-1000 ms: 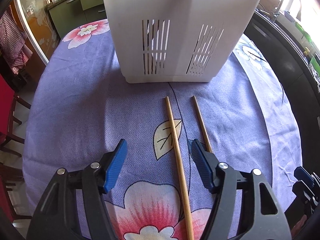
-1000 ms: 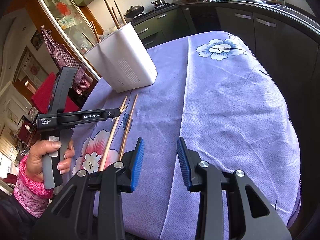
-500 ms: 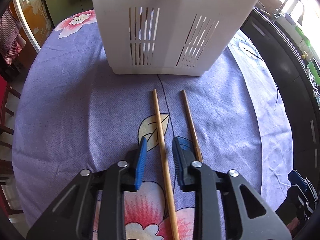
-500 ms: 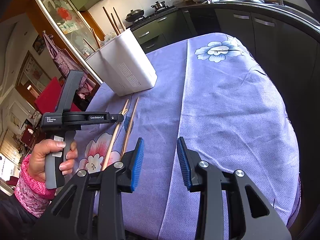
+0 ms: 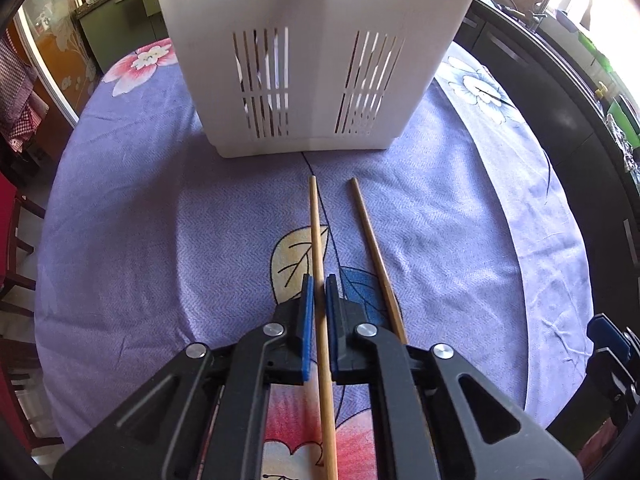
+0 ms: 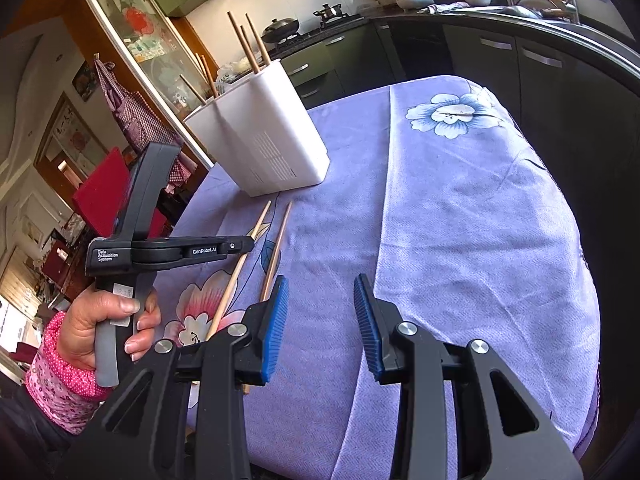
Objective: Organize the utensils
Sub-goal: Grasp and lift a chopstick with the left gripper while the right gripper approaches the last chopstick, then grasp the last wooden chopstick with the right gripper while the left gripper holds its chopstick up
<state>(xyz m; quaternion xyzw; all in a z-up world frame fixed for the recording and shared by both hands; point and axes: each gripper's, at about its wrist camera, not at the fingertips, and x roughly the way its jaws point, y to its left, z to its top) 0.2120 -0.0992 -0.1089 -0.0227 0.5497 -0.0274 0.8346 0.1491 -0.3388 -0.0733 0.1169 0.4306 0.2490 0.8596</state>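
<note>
Two wooden chopsticks lie side by side on the purple flowered tablecloth, pointing at a white slotted utensil holder [image 5: 316, 52]. My left gripper [image 5: 319, 286] is shut on the left chopstick [image 5: 316, 220]. The right chopstick [image 5: 370, 236] lies free just to its right. In the right wrist view the left gripper [image 6: 248, 245] is low over the chopsticks [image 6: 280, 240], and the holder [image 6: 264, 140] has several chopsticks standing in it. My right gripper [image 6: 320, 312] is open and empty above the cloth, right of the chopsticks.
The round table [image 6: 480, 208] drops off at its right and near edges. Dark kitchen cabinets and a counter [image 6: 520, 52] run behind and to the right. Red chairs [image 6: 100, 192] and a glass cabinet stand at the left.
My left gripper has moved over the left chopstick and closed from wide open to shut on it. The right gripper has stayed open and nearly still.
</note>
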